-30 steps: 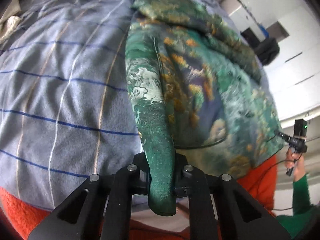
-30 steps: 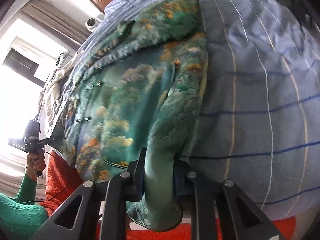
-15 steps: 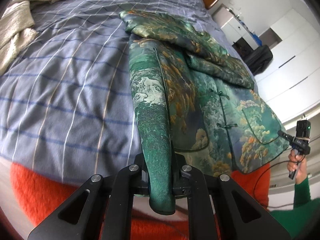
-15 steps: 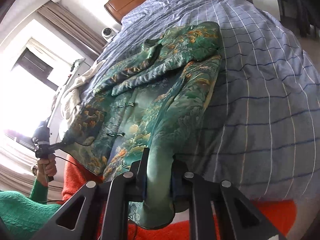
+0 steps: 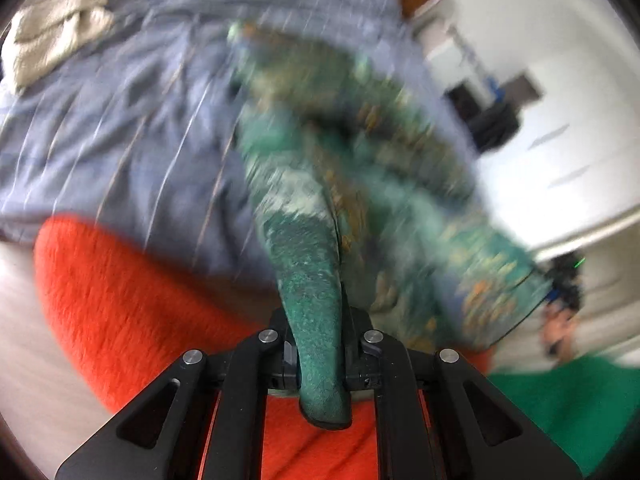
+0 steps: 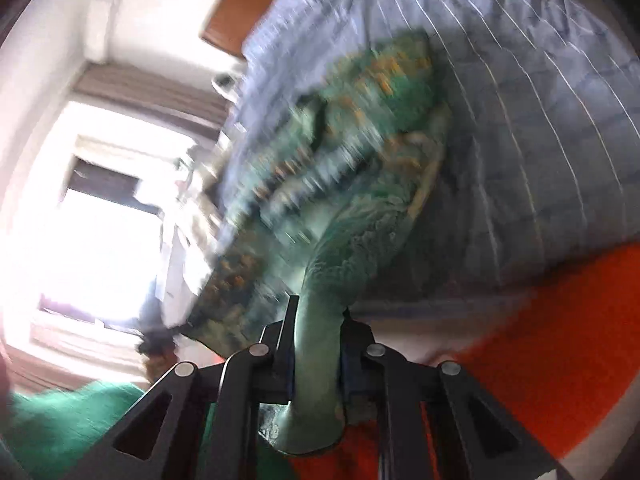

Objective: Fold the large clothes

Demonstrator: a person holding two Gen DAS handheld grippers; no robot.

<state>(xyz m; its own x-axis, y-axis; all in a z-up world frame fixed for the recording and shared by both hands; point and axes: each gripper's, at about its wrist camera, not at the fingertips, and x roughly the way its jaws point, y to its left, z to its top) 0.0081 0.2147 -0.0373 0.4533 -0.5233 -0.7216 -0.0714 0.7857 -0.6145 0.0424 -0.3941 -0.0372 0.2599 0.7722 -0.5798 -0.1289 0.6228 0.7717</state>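
Both grippers are clamped on the jacket's (image 5: 360,184) hem: the left gripper (image 5: 320,354) pinches one corner, the right gripper (image 6: 318,354) the other. The blurred cloth stretches away from them over the orange blanket (image 5: 132,304) onto the blue bed (image 6: 540,128).

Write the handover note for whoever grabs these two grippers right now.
Left tongs: shut on a bunched corner of the green patterned jacket.
Right tongs: shut on another bunched corner of the same garment.
Jacket: its near edge hangs between the two grippers, and the far part reaches onto the blue striped bedspread. The orange blanket lies below the near edge of the bed.
Both views are motion-blurred, so the exact lay of the far end is unclear.
Done: both corners gripped.
Left: no finished fold can be made out. Probably carry the gripped edge toward the far end, lay it down, release, then smooth and fold again.
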